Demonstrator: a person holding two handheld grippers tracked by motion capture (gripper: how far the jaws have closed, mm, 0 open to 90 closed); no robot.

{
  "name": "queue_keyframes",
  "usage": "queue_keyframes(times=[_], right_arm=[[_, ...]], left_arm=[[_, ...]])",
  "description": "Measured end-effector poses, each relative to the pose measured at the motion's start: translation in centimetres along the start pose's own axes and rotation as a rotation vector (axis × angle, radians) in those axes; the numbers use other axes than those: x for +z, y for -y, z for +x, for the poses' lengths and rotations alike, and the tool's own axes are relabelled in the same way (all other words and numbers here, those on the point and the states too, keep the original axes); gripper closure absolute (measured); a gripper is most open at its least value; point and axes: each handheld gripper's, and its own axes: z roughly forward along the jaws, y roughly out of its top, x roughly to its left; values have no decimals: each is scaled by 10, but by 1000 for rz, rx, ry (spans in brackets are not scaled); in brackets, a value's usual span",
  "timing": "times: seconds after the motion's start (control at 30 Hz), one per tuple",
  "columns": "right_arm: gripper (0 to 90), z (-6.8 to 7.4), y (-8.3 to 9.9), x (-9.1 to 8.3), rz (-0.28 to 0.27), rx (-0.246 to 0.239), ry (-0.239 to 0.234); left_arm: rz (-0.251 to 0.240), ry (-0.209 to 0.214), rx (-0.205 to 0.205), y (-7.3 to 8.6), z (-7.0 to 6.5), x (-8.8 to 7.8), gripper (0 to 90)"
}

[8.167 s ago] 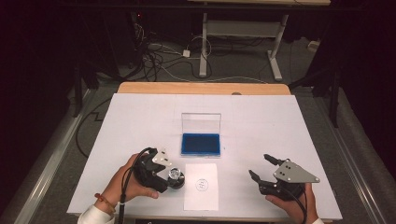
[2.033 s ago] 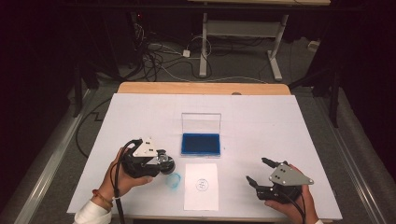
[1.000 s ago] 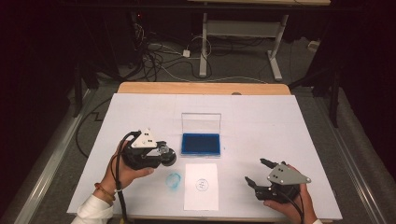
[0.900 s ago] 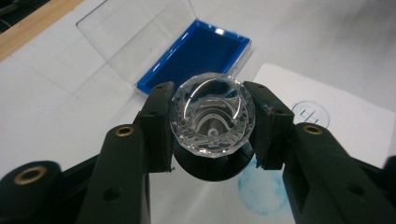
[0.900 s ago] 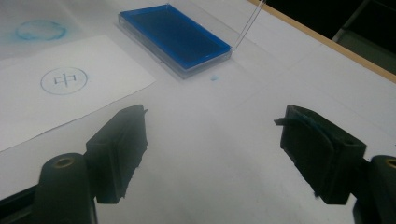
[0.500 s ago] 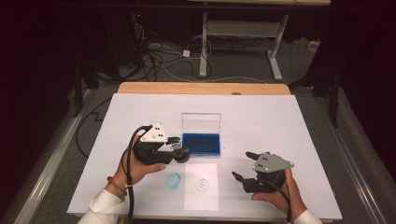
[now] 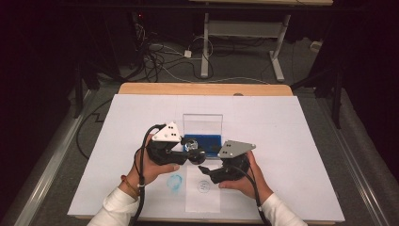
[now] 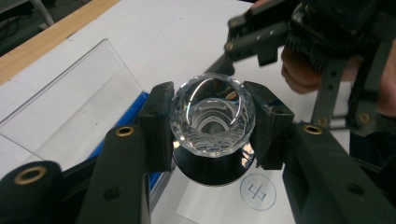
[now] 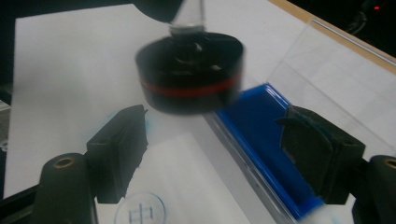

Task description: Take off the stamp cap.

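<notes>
A stamp (image 7: 192,147) with a faceted clear handle (image 8: 212,114) and a black base with a red stripe (image 9: 191,77) hangs above the table's middle. My left gripper (image 7: 190,149) (image 8: 212,126) is shut on its handle. The stamp hovers by the front edge of the blue ink pad (image 7: 207,140) (image 9: 266,140) in its clear case. My right gripper (image 7: 207,170) (image 9: 212,140) is open just below and right of the stamp, its jaws either side of the black base without touching it. A white paper (image 7: 203,195) carries a round blue mark (image 7: 203,185) (image 9: 139,212).
The ink pad's clear lid (image 7: 202,121) (image 9: 327,65) stands up behind the pad. A blue smudge (image 7: 175,181) marks the white table cover (image 7: 282,127) left of the paper. A wooden edge (image 7: 202,88) runs along the far side.
My left gripper carried the stamp from the left side up to the middle by the ink pad. A blue smudge appeared on the cover. My right gripper moved left, up to the stamp.
</notes>
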Motion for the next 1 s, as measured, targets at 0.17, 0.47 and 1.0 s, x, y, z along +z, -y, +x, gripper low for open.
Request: queue_keyframes(times=[0.17,0.47,1.0], right_arm=[[263,4,-3,9,-16,-14,-4],[372,8,-5,11,-40,-32,30],[384,11,1,13,-19,-44,43]], left_arm=[[-13,14,-2,-3,-1,2,546],[-15,26,-4,-6,-5,8,546],[-29,50,-44,1,1,11,547]])
